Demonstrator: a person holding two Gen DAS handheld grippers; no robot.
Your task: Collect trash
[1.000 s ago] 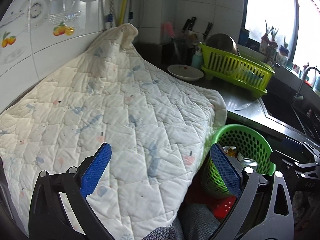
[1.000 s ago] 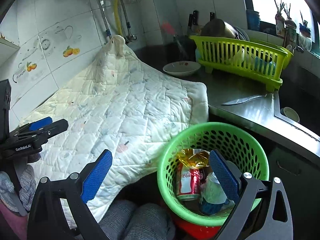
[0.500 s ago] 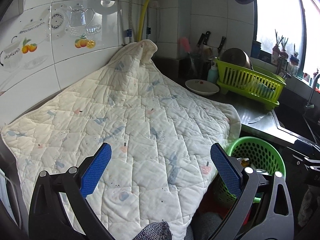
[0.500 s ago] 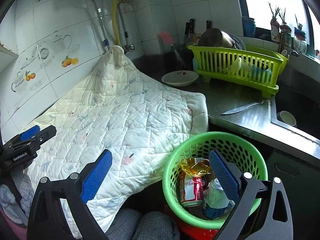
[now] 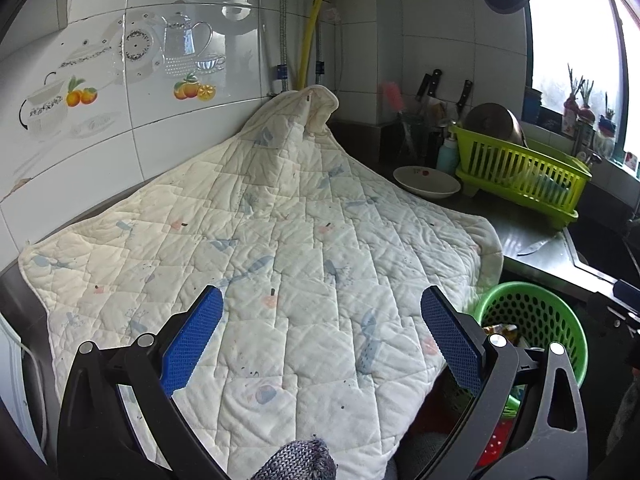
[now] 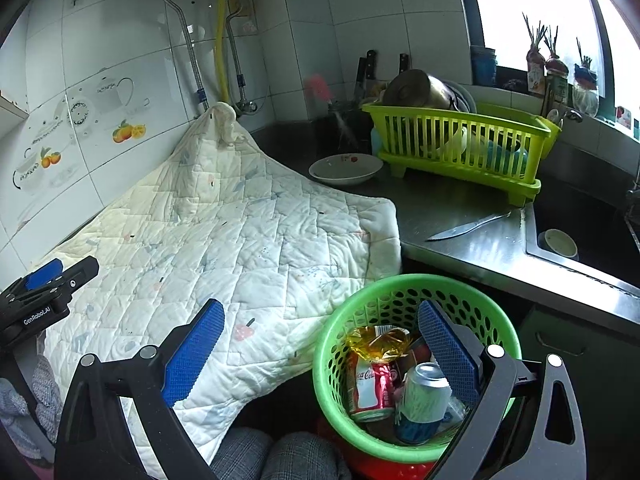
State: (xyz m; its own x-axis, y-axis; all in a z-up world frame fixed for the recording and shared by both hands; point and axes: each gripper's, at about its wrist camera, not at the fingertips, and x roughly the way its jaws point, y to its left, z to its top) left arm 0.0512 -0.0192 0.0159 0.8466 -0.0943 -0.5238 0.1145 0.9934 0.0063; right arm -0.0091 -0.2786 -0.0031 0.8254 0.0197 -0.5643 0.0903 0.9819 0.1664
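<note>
A green perforated trash basket (image 6: 384,292) stands below the counter's front edge; it also shows in the left wrist view (image 5: 560,320). Inside lie a red cola can (image 6: 370,384), a silver and blue can (image 6: 420,400) and a yellow crinkled wrapper (image 6: 376,340). My right gripper (image 6: 320,344) is open and empty, above the basket's left rim. My left gripper (image 5: 320,334) is open and empty, held over a white quilted cloth (image 5: 280,260) that covers the counter. The left gripper also shows at the left edge of the right wrist view (image 6: 48,284).
A white bowl (image 6: 346,168), a lime dish rack (image 6: 460,148) with a metal pot, and a knife (image 6: 468,228) lie on the steel counter (image 6: 460,248). A sink (image 6: 580,232) with a small cup is at the right. Tiled wall and pipes stand behind.
Both grippers have risen and pulled back a little, so more of the wall and cloth shows. Both stay open and empty.
</note>
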